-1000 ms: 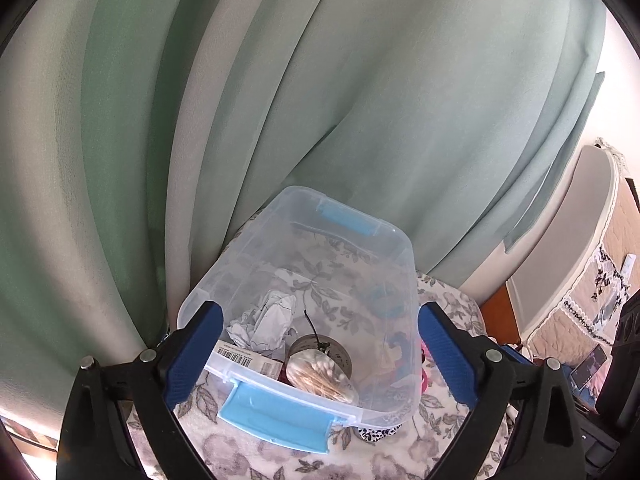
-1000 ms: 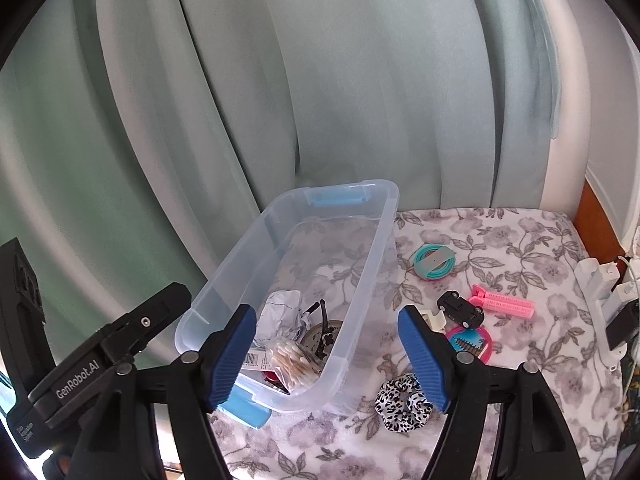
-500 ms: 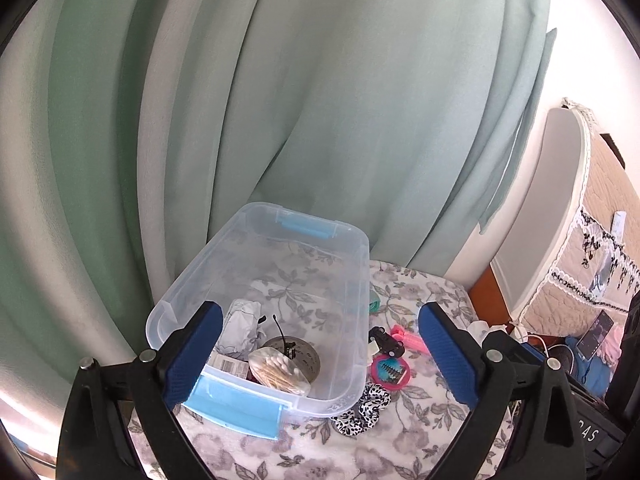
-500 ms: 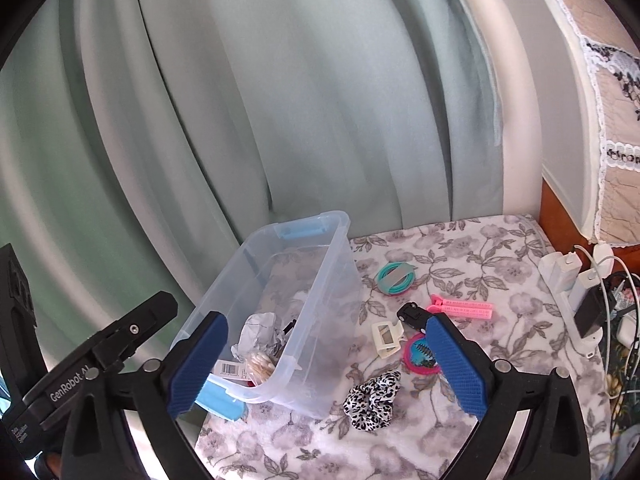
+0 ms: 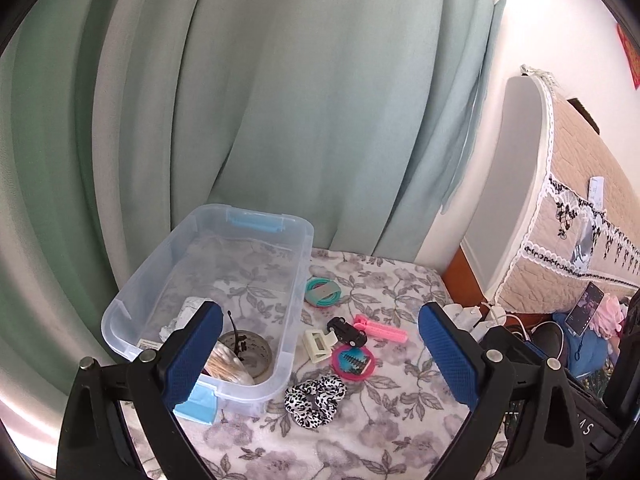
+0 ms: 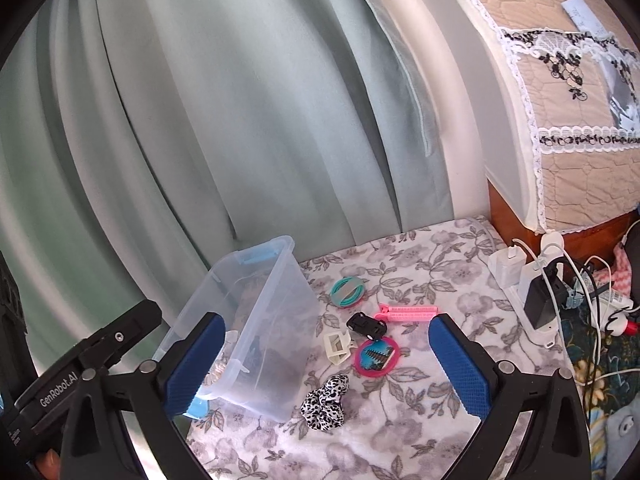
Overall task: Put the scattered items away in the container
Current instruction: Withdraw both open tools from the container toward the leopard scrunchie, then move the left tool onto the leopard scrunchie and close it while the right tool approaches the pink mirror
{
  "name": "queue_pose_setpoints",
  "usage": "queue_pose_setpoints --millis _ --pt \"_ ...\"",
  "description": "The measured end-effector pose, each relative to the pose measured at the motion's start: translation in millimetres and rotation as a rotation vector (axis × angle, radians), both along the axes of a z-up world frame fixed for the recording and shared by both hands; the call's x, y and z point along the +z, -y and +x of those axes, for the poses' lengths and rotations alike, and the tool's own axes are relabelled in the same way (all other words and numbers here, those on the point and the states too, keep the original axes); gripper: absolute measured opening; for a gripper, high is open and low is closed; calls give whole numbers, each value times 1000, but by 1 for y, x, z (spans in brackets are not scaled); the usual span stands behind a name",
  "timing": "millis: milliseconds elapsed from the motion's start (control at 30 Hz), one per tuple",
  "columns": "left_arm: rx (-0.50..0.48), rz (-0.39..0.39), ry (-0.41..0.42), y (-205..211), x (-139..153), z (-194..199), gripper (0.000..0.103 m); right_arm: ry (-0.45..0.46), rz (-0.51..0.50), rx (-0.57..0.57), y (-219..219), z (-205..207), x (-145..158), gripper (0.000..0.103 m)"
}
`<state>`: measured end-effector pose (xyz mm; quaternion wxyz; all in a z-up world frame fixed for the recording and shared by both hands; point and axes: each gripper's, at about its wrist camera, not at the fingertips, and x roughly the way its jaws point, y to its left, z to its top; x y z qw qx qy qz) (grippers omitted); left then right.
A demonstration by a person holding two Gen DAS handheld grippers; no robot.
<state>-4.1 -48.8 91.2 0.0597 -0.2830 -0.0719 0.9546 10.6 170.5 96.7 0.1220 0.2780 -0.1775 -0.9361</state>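
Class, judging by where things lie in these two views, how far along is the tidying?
Partly done. The clear box already holds cotton swabs and crumpled paper. Both the left gripper and right gripper are open and empty. Left on the cloth: scrunchie, pink clip, toy car, teal ring.

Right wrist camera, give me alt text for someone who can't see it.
The right gripper hangs open and empty above a floral cloth where a leopard scrunchie, round pink mirror, cream clip, black toy car, pink clip and teal ring lie beside a clear bin. Green curtains hang behind.
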Motion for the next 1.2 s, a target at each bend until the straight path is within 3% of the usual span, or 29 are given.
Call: queue_pose_setpoints --millis 400,900,1200 --pt "-21 -60 45 -51 -20 -4 99 55 -16 -62 -47 5 -30 103" --pt "-80 -53 166 -80 -62 -21 98 179 -101 -77 -82 -4 -75 103" --pt "-108 -46 274 -89 -105 -35 98 259 -14 -84 -88 -11 -105 103"
